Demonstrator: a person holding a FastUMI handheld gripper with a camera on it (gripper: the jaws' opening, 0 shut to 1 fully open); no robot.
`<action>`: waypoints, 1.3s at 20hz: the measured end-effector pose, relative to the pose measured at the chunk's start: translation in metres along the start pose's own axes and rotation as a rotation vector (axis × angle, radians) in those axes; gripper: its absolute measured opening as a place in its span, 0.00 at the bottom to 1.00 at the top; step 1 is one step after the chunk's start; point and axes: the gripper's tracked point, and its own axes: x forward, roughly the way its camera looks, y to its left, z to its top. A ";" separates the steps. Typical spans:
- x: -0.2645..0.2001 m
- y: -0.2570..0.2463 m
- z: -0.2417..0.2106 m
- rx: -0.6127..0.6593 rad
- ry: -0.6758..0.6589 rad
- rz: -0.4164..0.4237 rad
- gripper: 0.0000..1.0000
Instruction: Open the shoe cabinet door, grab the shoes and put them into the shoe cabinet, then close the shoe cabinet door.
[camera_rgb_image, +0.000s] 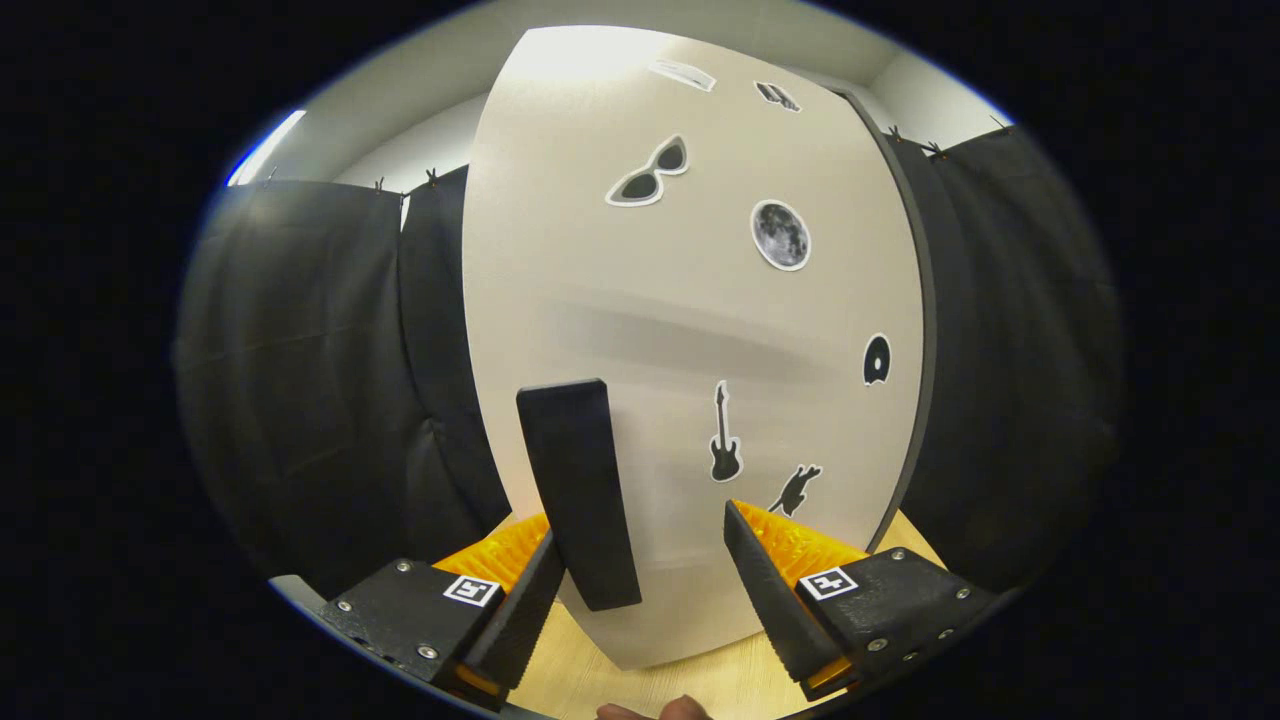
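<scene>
The shoe cabinet door (680, 300) is a tall white panel with several dark stickers, standing close in front of me. A black upright handle (577, 490) is fixed to its lower left part. My gripper (640, 530) is open, its fingers level with the handle's lower half. The handle sits between the fingers, right against the left finger (525, 600), with a wide gap to the right finger (770, 590). A dark grey edge (925, 330) runs down the door's right side. Whether the door is ajar cannot be told.
The cabinet stands on a light wooden surface (700, 680). Black cloth (300, 380) hangs to the left and right of the cabinet. A person's fingertips (655, 711) show just below the fingers.
</scene>
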 end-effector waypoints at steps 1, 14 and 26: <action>0.004 0.002 0.000 0.000 0.003 -0.001 0.93; 0.047 0.015 0.007 -0.046 -0.012 -0.066 0.93; 0.062 0.016 0.007 -0.075 -0.019 -0.199 0.92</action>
